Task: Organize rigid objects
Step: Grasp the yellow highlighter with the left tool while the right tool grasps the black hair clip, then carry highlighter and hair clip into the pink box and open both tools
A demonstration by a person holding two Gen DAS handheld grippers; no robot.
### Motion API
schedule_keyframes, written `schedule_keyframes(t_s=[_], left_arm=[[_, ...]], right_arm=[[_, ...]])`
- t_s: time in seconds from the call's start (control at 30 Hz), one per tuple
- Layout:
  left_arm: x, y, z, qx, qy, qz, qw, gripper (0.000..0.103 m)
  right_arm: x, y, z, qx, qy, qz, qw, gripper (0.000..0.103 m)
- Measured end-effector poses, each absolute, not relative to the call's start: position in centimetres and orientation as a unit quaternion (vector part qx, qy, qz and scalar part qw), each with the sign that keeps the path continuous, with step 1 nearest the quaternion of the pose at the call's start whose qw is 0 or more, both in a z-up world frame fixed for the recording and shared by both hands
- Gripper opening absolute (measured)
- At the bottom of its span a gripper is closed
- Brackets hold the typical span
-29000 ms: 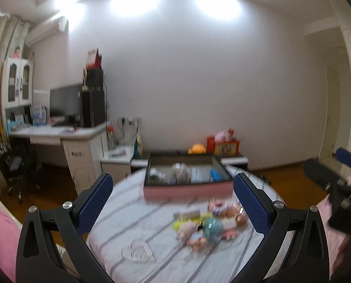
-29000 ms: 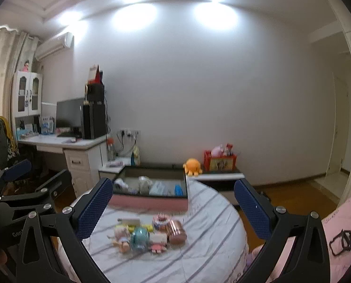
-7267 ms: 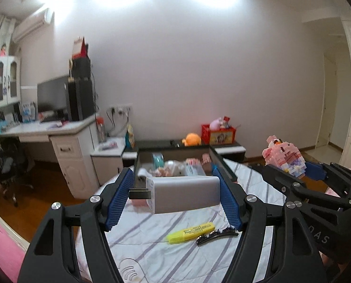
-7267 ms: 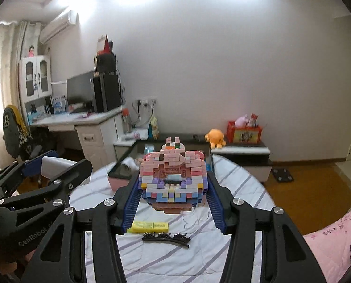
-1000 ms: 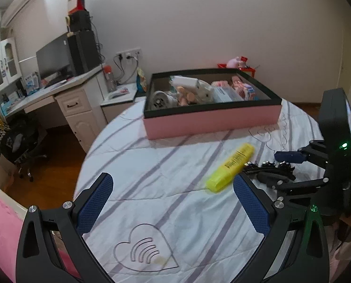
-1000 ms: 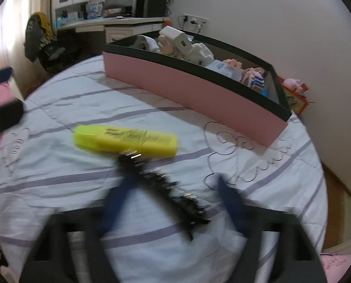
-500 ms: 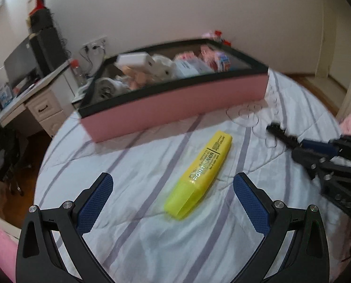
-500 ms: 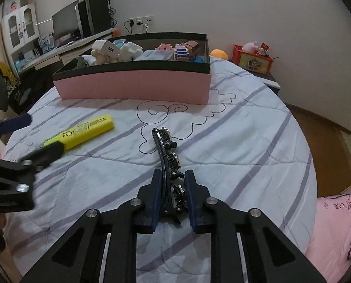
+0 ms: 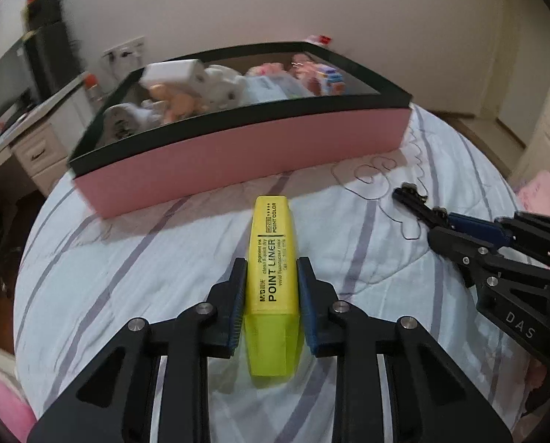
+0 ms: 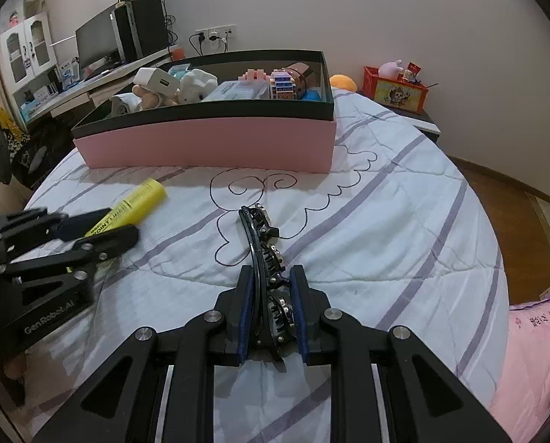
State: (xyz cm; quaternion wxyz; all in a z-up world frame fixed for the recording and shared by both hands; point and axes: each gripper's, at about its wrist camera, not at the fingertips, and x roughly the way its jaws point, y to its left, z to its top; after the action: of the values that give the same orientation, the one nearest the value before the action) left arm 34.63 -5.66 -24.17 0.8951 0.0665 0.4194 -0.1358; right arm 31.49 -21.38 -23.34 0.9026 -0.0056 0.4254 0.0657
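Left hand-held gripper (image 9: 271, 275), just closed on highlighter (image 9: 273, 258); right hand-held gripper (image 10: 272, 277) still clamping hair clip (image 10: 262, 243).

Both wrist cameras are looking steeply down along their fingers, close over the striped bedcover (image 9: 90, 277), both sharing the pink box (image 10: 208, 140) ahead.

The highlighter (image 9: 273, 258) is bright yellow with black lettering. The hair clip (image 10: 262, 243) is glossy black with silvery studs. The box (image 10: 208, 144) is pink outside, black-rimmed. The bedsheet (image 10: 385, 221) is pale blue-white with purple-grey stripes and black line drawings.
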Motion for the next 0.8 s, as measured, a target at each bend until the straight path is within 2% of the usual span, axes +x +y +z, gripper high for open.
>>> schedule_keyframes(t_s=[0.1, 0.33, 0.47, 0.5, 0.53, 0.57, 0.6, 0.8], left_arm=[[33.9, -4.6, -24.1, 0.036, 0.422, -0.1, 0.9, 0.027], [34.2, -4.6, -24.8, 0.041, 0.432, -0.093, 0.896, 0.03], [34.2, -4.6, -24.8, 0.04, 0.435, -0.111, 0.893, 0.046], [34.3, -4.9, -24.8, 0.047, 0.434, -0.113, 0.893, 0.046], [34.2, -5.1, -24.8, 0.052, 0.433, -0.111, 0.893, 0.046], [34.1, -5.1, -24.8, 0.054, 0.43, -0.11, 0.895, 0.038], [34.1, -5.0, -24.7, 0.052, 0.427, -0.108, 0.896, 0.026], [33.4, -3.2, -24.0, 0.01, 0.414, -0.115, 0.903, 0.026]], right_arm=[[31.3, -20.9, -23.2, -0.013, 0.424, 0.068, 0.903, 0.02], [31.8, -19.6, -23.4, -0.029, 0.426, 0.073, 0.901, 0.02], [32.0, -19.2, -23.5, -0.04, 0.424, 0.069, 0.902, 0.02], [32.1, -19.1, -23.5, -0.044, 0.424, 0.068, 0.902, 0.02], [32.1, -19.0, -23.5, -0.048, 0.423, 0.067, 0.902, 0.02], [32.1, -18.9, -23.5, -0.048, 0.422, 0.068, 0.903, 0.02], [32.0, -19.0, -23.4, -0.045, 0.421, 0.07, 0.903, 0.019], [30.8, -19.8, -22.5, 0.001, 0.402, 0.085, 0.912, 0.019]])
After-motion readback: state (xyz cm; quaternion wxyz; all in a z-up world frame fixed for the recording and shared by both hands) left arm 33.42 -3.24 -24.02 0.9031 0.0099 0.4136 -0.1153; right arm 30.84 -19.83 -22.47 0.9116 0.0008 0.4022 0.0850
